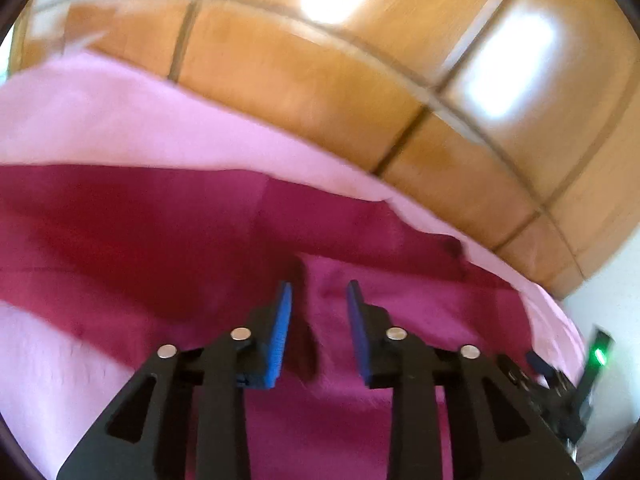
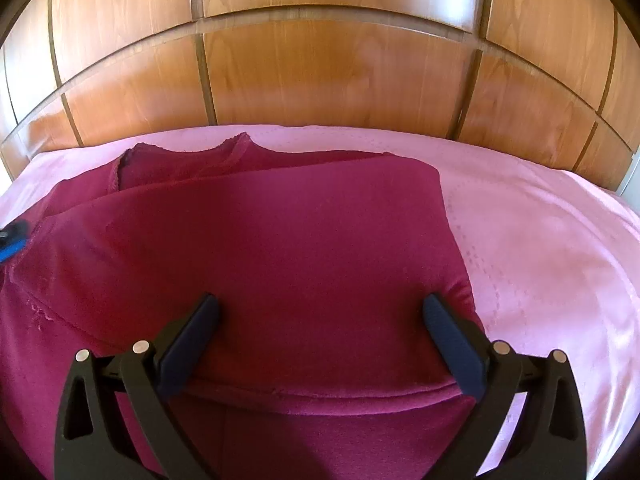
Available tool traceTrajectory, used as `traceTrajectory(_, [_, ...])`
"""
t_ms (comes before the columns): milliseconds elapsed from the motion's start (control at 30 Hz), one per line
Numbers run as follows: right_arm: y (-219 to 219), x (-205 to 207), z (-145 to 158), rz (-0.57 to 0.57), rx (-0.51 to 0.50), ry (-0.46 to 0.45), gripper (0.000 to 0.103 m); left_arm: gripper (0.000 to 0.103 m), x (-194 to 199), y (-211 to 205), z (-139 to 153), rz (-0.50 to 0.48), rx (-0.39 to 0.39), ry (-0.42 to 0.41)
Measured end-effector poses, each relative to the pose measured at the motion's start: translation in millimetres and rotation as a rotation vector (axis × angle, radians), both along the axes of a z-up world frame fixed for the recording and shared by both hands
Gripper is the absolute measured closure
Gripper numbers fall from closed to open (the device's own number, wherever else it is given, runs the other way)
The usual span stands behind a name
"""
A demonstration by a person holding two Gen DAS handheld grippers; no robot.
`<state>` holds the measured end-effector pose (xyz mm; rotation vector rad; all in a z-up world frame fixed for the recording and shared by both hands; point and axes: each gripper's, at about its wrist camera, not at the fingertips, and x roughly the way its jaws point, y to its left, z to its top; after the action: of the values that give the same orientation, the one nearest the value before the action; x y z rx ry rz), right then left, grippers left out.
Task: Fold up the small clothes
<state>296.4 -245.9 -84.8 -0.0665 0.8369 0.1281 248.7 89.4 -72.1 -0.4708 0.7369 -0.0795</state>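
Note:
A dark magenta garment (image 2: 280, 248) lies on a pink bedsheet (image 2: 540, 240), with one part folded over so a scalloped neckline shows at the far edge. My right gripper (image 2: 320, 312) is wide open just above the garment's near folded edge, holding nothing. In the left wrist view the same garment (image 1: 160, 232) fills the lower half, blurred. My left gripper (image 1: 319, 292) hangs over it with its blue pads (image 1: 282, 328) a small gap apart and nothing between them. The left gripper's blue tip (image 2: 12, 242) shows at the left edge of the right wrist view.
A wooden panelled headboard (image 2: 320, 72) runs behind the bed. The pink sheet (image 1: 120, 120) extends around the garment on all sides. A white wall (image 1: 616, 300) shows at the right, and the other gripper's body with a green light (image 1: 598, 356) is at the lower right.

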Motion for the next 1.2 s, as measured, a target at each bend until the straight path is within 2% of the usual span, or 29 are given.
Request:
traceTrajectory(67, [0, 0, 0, 0.0, 0.0, -0.001, 0.002, 0.07, -4, -19, -8, -0.068, 0.072, 0.049])
traceTrajectory(133, [0, -1, -1, 0.0, -0.002, -0.003, 0.002, 0.07, -1, -24, -22, -0.063, 0.105, 0.086])
traceTrajectory(267, [-2, -3, -1, -0.002, 0.003, -0.006, 0.002, 0.069, -2, -11, -17, -0.015, 0.024, 0.105])
traceTrajectory(333, [-2, -2, -1, -0.002, 0.006, -0.006, 0.002, 0.043, -14, -4, -9, -0.011, -0.031, 0.082])
traceTrajectory(400, [-2, -2, 0, -0.001, 0.01, -0.007, 0.002, 0.036, -28, 7, -4, 0.02, -0.053, 0.059])
traceTrajectory(500, [-2, -2, 0, -0.001, 0.011, -0.008, 0.002, 0.036, -53, 37, -2, 0.08, -0.155, 0.043])
traceTrajectory(533, [-2, -2, 0, -0.001, 0.009, -0.008, 0.002, 0.036, -63, 53, -4, 0.106, -0.207, 0.034])
traceTrajectory(667, [-2, -2, 0, -0.001, 0.003, -0.009, 0.002, 0.036, -91, 110, -14, 0.231, -0.331, 0.036])
traceTrajectory(833, [0, -4, 0, -0.004, -0.01, -0.012, 0.002, 0.048, -139, 206, -23, 0.483, -0.435, 0.019])
traceTrajectory(933, [1, -4, 0, -0.004, -0.013, -0.011, 0.002, 0.052, -169, 263, -27, 0.67, -0.482, -0.003])
traceTrajectory(1033, [1, -4, 0, -0.006, -0.017, -0.015, 0.002, 0.052, -185, 298, -31, 0.783, -0.514, -0.016])
traceTrajectory(1167, [2, -4, -1, -0.008, -0.025, -0.014, 0.002, 0.052, -185, 323, -31, 0.845, -0.503, -0.011])
traceTrajectory(1200, [2, -4, -1, -0.008, -0.027, -0.015, 0.002, 0.057, -184, 325, -30, 0.853, -0.496, -0.005])
